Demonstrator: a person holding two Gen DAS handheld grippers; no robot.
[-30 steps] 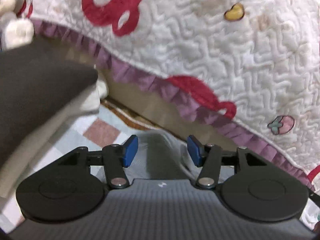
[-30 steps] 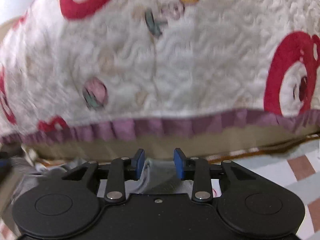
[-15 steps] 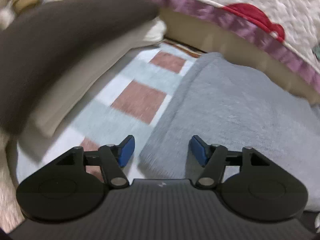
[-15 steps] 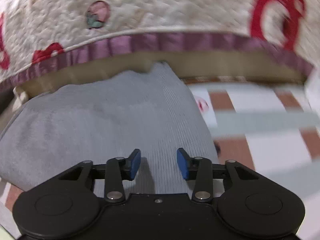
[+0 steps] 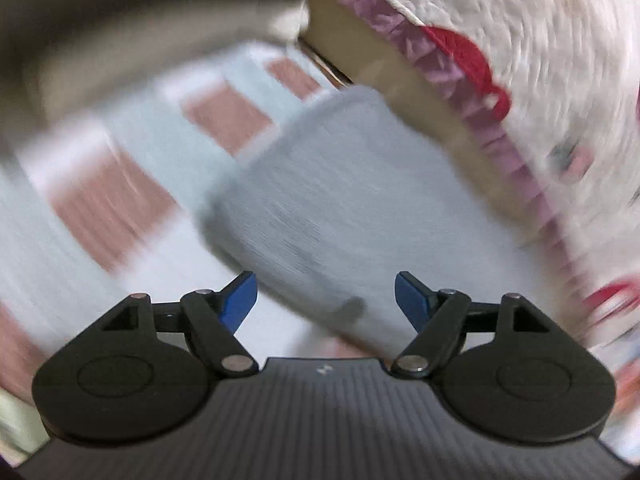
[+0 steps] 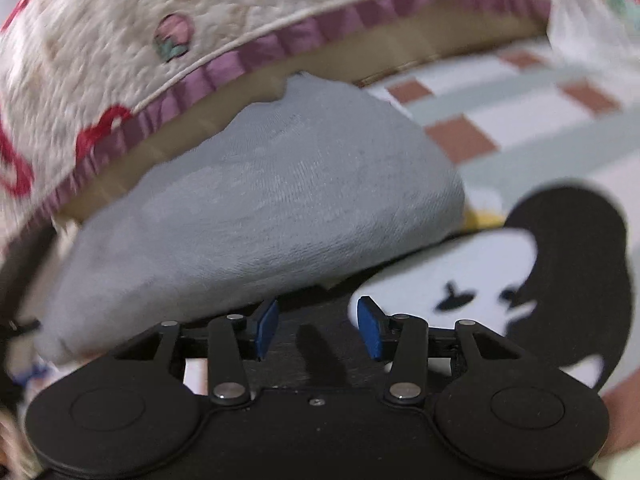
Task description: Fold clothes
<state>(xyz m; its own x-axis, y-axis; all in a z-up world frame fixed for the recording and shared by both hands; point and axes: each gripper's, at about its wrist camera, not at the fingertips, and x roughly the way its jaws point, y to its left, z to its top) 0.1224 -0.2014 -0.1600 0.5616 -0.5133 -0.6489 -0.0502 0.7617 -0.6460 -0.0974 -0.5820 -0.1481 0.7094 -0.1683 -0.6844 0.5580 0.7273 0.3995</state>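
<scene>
— So, where does the grey garment lie?

— Folded into a thick pad on the checked sheet with its pink and pale blue squares. Its far edge sits just beside the tan side of a mattress, under the purple frill of a white quilt printed in red. The left wrist view is heavily blurred.

— And the left tool?

— Its blue pads stand wide apart and are opening further. Nothing is clamped. The near edge of the garment shows between them, and neither pad presses on it.

— The right tool?

— Narrower, with its jaws also opening. Its pads hover over a black-and-white cartoon print on the sheet, at the near right of the garment. The left pad sits close under the garment's near edge; I cannot tell whether it touches. Nothing is gripped.

— Anything else in view?

— A dark grey folded thing on a cream one at the far left of the left wrist view, too smeared to name. A bit of white cloth shows at the far right of the right wrist view.
</scene>
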